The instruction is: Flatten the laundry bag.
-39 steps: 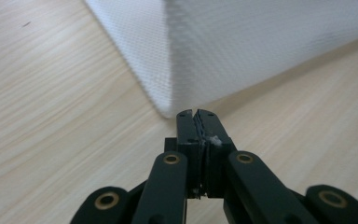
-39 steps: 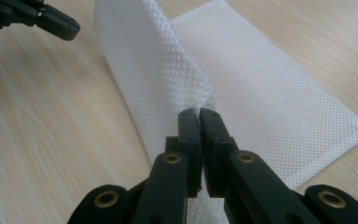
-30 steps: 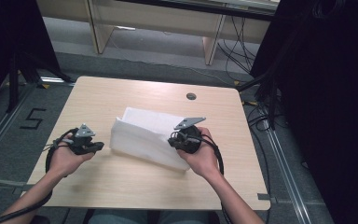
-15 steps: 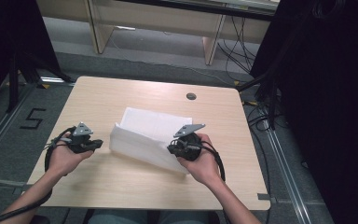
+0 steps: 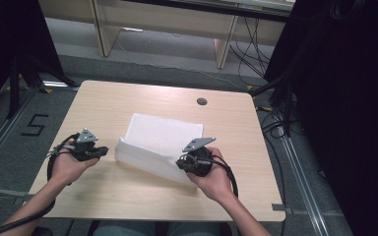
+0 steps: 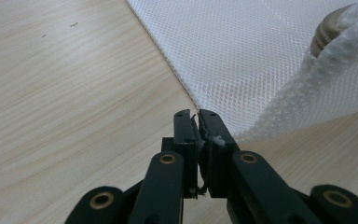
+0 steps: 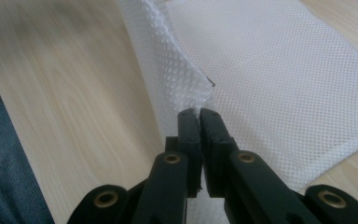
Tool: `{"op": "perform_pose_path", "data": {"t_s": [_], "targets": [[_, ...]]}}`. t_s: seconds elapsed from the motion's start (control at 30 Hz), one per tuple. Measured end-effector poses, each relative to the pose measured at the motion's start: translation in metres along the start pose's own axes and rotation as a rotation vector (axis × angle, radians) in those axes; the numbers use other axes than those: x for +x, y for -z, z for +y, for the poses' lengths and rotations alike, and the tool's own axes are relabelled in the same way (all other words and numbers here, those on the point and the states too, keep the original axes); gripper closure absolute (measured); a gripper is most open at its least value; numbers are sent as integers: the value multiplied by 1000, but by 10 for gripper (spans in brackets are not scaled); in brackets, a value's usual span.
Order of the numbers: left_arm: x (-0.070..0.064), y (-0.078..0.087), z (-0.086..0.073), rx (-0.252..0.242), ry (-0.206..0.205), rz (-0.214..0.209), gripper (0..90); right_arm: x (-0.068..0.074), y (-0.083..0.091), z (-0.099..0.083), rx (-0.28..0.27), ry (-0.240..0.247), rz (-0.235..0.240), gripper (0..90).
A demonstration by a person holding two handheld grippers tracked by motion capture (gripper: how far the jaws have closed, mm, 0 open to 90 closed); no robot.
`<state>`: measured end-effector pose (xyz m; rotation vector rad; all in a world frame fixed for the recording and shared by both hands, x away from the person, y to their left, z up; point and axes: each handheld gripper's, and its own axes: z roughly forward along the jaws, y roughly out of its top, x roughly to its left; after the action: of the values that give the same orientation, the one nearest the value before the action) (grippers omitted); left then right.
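The white mesh laundry bag (image 5: 160,145) lies mid-table, its near edge lifted off the wooden table (image 5: 128,98). Compared with a second ago, the right gripper (image 5: 184,163) has drawn slightly nearer and lower, and the raised edge looks more stretched between the two hands; judged as the fold or opening step in progress, not yet laid down.

Right gripper (image 7: 199,114): jaws closed, pinching the bag's near-right corner, mesh bunched at the tips.

Left gripper (image 5: 101,151), at the bag's near-left corner: jaws nearly closed in the left gripper view (image 6: 195,116), with a scrap of white between them; probably the bag's edge, though the view is poor.

Contents: none seen through the mesh; the bag appears empty and flat. The round grommet hole (image 5: 202,102) sits far of the bag.
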<state>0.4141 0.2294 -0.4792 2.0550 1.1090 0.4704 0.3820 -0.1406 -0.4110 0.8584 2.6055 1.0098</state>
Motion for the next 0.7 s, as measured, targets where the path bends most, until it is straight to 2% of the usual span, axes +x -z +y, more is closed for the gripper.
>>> {"op": "perform_pose_path", "data": {"t_s": [0.13, 0.27, 0.33, 0.37, 0.4, 0.47, 0.53, 0.57, 0.63, 0.7], "targets": [[0, 0, 0, -5, 7, -2, 849, 1, 2, -1, 23, 2, 6, 884], [0, 0, 0, -7, 8, -3, 846, 3, 0, -3, 11, 5, 0, 884], [0, 0, 0, -8, 9, -4, 845, 3, 1, -5, 30, 13, 18, 884], [0, -1, 0, -9, 11, -5, 844, 6, 0, -6, 32, -15, 16, 884], [0, -1, 0, -9, 11, -5, 843, 5, 1, -7, 42, 5, 26, 884], [0, -1, 0, -5, 11, -9, 841, 7, 0, -9, 45, -12, 12, 884], [0, -1, 0, -4, 13, -10, 840, 6, 1, -10, 52, 4, 28, 884], [0, -1, 0, 2, 11, -13, 839, 7, 1, -12, 66, -21, 16, 883], [-1, -1, 0, -3, 9, -12, 837, 9, 0, -15, 63, -33, 17, 883], [-1, -2, -1, -5, 9, -10, 835, 9, 1, -17, 92, -40, 24, 882]]}}
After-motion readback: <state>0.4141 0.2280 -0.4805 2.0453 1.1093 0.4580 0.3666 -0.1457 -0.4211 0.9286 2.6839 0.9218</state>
